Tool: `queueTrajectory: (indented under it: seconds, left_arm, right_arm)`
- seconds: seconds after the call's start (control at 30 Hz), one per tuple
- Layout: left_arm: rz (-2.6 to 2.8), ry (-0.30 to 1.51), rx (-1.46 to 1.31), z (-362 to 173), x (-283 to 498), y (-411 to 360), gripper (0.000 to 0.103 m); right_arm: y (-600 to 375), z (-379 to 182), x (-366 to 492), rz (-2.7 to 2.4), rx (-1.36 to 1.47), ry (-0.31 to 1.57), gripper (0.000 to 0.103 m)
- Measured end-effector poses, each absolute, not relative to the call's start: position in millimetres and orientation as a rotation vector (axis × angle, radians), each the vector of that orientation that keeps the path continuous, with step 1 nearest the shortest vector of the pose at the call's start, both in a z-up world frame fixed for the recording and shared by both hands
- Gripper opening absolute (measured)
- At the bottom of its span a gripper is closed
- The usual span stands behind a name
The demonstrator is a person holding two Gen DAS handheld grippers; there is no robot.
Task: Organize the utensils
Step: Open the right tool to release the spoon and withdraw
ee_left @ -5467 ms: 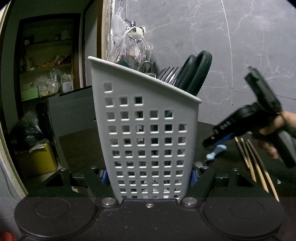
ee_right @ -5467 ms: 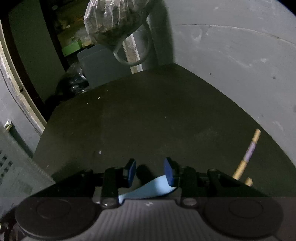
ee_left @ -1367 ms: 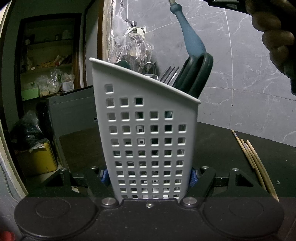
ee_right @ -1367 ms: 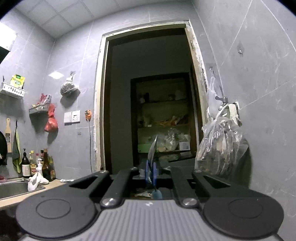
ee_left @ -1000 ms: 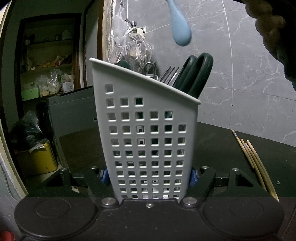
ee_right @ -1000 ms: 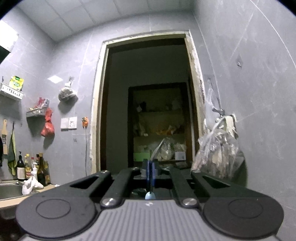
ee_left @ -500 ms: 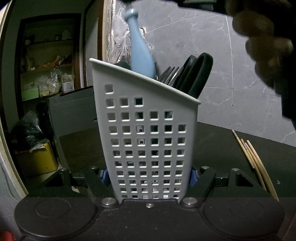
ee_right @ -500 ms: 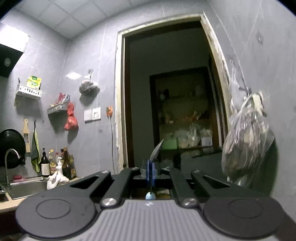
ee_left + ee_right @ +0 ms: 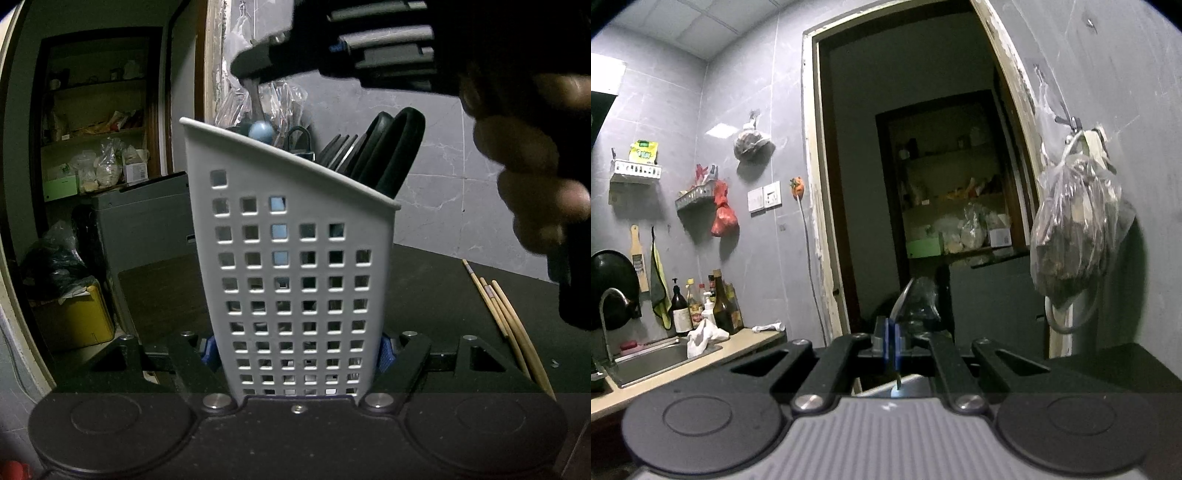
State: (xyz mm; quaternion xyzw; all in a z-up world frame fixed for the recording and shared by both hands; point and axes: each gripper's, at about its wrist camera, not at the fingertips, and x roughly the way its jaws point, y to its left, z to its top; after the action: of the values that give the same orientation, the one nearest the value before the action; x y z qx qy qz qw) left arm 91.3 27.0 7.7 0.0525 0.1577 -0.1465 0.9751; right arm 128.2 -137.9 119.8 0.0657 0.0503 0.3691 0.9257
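My left gripper (image 9: 297, 352) is shut on the base of a white perforated utensil holder (image 9: 295, 280), which stands upright on the dark table. Dark scissors handles (image 9: 393, 147) and fork tines (image 9: 338, 149) stick out of it. My right gripper (image 9: 256, 74) hovers just above the holder's back left, held by a person's hand (image 9: 532, 177). It is shut on a blue-handled utensil (image 9: 260, 131) by its metal part. The handle hangs down inside the holder and shows blue through the holes. In the right wrist view the right gripper (image 9: 891, 345) pinches the thin metal, whose pointed tip (image 9: 905, 295) rises above the pads.
Several wooden chopsticks (image 9: 498, 314) lie on the dark table (image 9: 436, 288) right of the holder. A plastic bag (image 9: 1075, 236) hangs on the tiled wall behind. Further left are a doorway with shelves (image 9: 945, 206) and a counter with a sink (image 9: 646, 363).
The right gripper has come down over the holder, and the blue handle has sunk from above the rim into the holder. The left gripper and holder have stayed still.
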Motion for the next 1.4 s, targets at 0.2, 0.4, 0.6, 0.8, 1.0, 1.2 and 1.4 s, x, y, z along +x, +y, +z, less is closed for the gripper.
queueTrajectory:
  seconds: [0.2,0.4,0.6,0.8,1.0,1.2,1.4]
  left_arm:
    - [-0.295,0.318,0.106,8,91,27,0.076]
    - [-0.294,0.318,0.107,8,91,27,0.076]
    - [-0.294,0.317,0.106,8,91,27,0.076]
    - [-0.294,0.318,0.108,8,91,26,0.076]
    - [-0.294,0.318,0.11,8,91,25,0.076]
    - [-0.294,0.317,0.109,8,91,25,0.076]
    - [-0.293,0.319,0.106,8,92,25,0.076]
  right_arm:
    - [-143,108,126,0.765,0.111,0.15,0.005]
    - [-149,104,116,0.77,0.063,0.149,0.006]
    - [-147,102,107,0.793,0.021,0.154,0.011]
    - [-157,104,97,0.791,0.038,0.141,0.048]
    - [-170,108,94,0.769,0.066,0.119,0.06]
    - [-197,114,85,0.669,0.081,0.068,0.091]
    - [-254,104,77,0.385,0.072,0.123,0.103]
